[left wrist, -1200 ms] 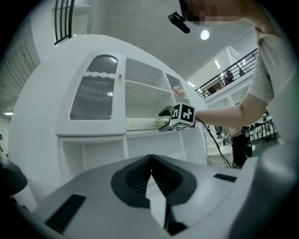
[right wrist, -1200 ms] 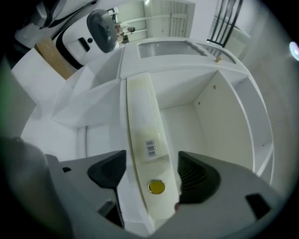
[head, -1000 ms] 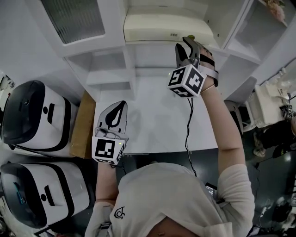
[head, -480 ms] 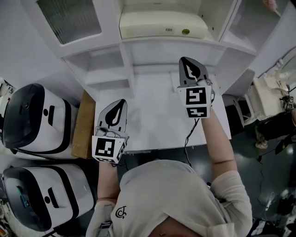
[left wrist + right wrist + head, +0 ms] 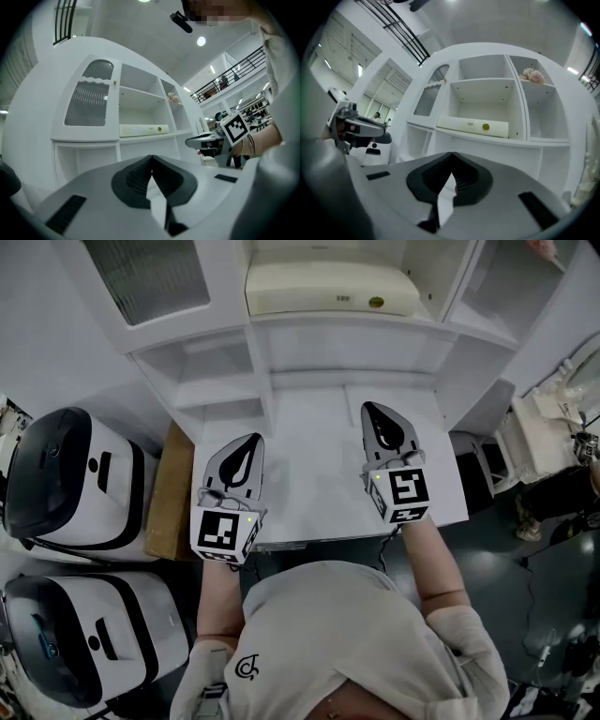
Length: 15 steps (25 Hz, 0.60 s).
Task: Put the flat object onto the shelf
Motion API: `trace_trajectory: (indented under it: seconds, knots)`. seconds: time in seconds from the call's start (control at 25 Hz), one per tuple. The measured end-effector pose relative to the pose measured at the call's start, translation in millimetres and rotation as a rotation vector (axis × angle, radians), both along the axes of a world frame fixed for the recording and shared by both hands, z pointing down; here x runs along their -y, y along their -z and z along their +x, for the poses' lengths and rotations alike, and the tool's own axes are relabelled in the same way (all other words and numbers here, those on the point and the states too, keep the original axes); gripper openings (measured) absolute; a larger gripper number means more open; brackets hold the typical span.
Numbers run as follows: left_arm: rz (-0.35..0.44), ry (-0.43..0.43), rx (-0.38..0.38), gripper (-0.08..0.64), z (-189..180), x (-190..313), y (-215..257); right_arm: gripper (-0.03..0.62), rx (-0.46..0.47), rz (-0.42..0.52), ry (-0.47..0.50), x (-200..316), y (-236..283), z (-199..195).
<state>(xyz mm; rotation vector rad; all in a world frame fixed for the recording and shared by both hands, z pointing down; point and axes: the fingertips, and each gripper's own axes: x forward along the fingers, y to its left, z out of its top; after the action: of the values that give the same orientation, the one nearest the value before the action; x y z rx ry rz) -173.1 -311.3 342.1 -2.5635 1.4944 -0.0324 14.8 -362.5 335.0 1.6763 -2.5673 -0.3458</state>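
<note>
The flat cream-coloured object (image 5: 330, 289) lies on the middle shelf of the white cabinet (image 5: 345, 332); it also shows in the right gripper view as a cream slab (image 5: 472, 126) with a yellow-green dot, and in the left gripper view as a pale slab (image 5: 143, 130). My right gripper (image 5: 380, 413) hovers over the white counter (image 5: 314, 484), well below that shelf, shut with nothing between its tips. My left gripper (image 5: 249, 440) hangs over the counter's left part, also shut and empty. Each sees the other from the side.
Two white-and-black machines (image 5: 66, 479) (image 5: 80, 634) stand left of the counter, beside a brown board (image 5: 169, 493). The cabinet has a ribbed glass door (image 5: 150, 277) at the upper left, open cubbies (image 5: 211, 381) under the shelf, and a pink flower (image 5: 533, 75) in its upper right compartment.
My right gripper has come away from the shelf, down and back toward me over the counter, leaving the cream object on the shelf. The left gripper has barely moved.
</note>
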Motion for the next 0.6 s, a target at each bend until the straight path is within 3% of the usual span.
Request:
trace_trajectory:
  seconds: [0.32,0.6]
  knots:
    - [-0.004,-0.005,-0.006,0.012,3,1,4,0.006,0.057,0.042,0.063,-27,3,-4]
    - [-0.007,-0.018,0.005,0.012,8,0,5,0.005,0.019,0.055,0.082,-34,6,-8]
